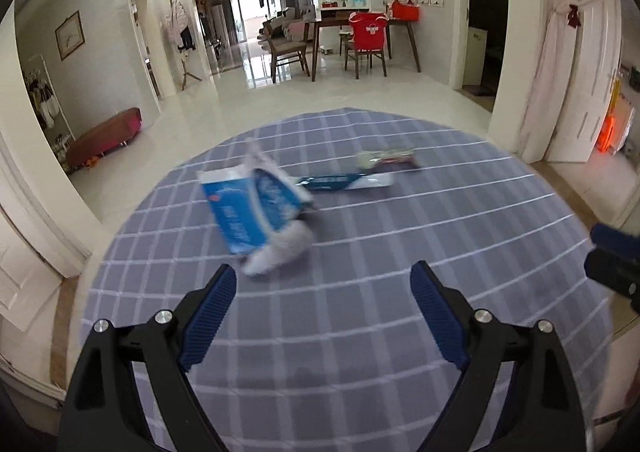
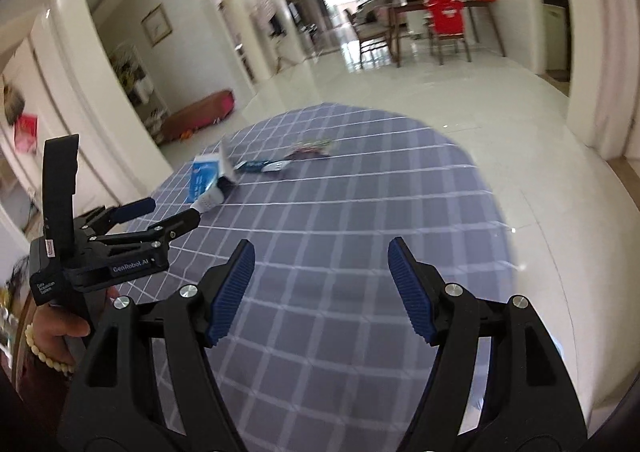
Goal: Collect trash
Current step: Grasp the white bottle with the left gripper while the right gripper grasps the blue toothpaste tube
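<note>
On a round table with a blue-grey checked cloth (image 1: 400,332) lies a small heap of trash. A blue and white tissue pack (image 1: 244,208) with crumpled white tissue (image 1: 280,252) lies nearest. A blue and white wrapper (image 1: 344,182) and a dark snack packet (image 1: 388,160) lie behind it. My left gripper (image 1: 324,288) hovers open just short of the tissue, nothing between its fingers. My right gripper (image 2: 320,268) is open over bare cloth, further from the trash (image 2: 216,176). In the right wrist view the left gripper (image 2: 168,214) shows at the left, its tips close to the tissue.
The table edge (image 2: 500,212) curves round on all sides above a glossy white tile floor. A dining table with chairs (image 1: 360,40) stands far behind. A red bench (image 1: 104,136) sits by the left wall. A person's hand with a bead bracelet (image 2: 52,336) holds the left gripper.
</note>
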### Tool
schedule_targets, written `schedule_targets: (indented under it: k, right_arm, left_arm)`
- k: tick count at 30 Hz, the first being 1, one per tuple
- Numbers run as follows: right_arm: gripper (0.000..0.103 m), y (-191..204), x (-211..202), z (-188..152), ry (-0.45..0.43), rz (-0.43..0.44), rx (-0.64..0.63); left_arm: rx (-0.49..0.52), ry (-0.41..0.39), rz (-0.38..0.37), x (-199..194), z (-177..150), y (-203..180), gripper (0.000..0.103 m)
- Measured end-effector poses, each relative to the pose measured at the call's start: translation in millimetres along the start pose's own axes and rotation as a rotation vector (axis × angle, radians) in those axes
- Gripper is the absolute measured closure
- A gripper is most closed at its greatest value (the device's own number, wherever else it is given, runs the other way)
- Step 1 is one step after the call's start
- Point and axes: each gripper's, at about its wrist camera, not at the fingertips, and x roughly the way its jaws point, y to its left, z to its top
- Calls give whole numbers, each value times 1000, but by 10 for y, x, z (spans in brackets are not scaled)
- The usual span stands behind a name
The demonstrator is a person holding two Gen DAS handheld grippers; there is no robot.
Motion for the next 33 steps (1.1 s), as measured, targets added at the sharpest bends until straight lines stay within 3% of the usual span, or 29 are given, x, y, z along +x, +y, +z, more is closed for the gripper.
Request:
schedule_targets:
  k: [5,7,9,15,18,23,29,33]
  right_arm:
    - [34,231,494,147,51,14,-50]
    - [34,244,633,212,62,14,-55]
    - [34,280,749,257,74,12,-62]
    - [34,316,1023,370,102,-6,-87]
    - [34,366,1134,431,103,-22,-125]
    - [34,533,1335,570,93,-40,-235]
    - [35,863,1715,700,112,-39,-423]
    - [42,971,1976,731,139,-45,-489]
  left_arm:
    - [50,17,-17,251,45,138,20]
    - [79,37,-30,352,75,130,33]
    - [101,55,-47,440,93,125,38]
    - [124,97,-61,627,129,163,78]
    - [27,84,-131,574,162,286,79]
    - [-124,-16,-175,319,241,511,80]
    - [-228,-87,-136,201,329,717,80]
    - [-290,-87,-116,232,303,844,80]
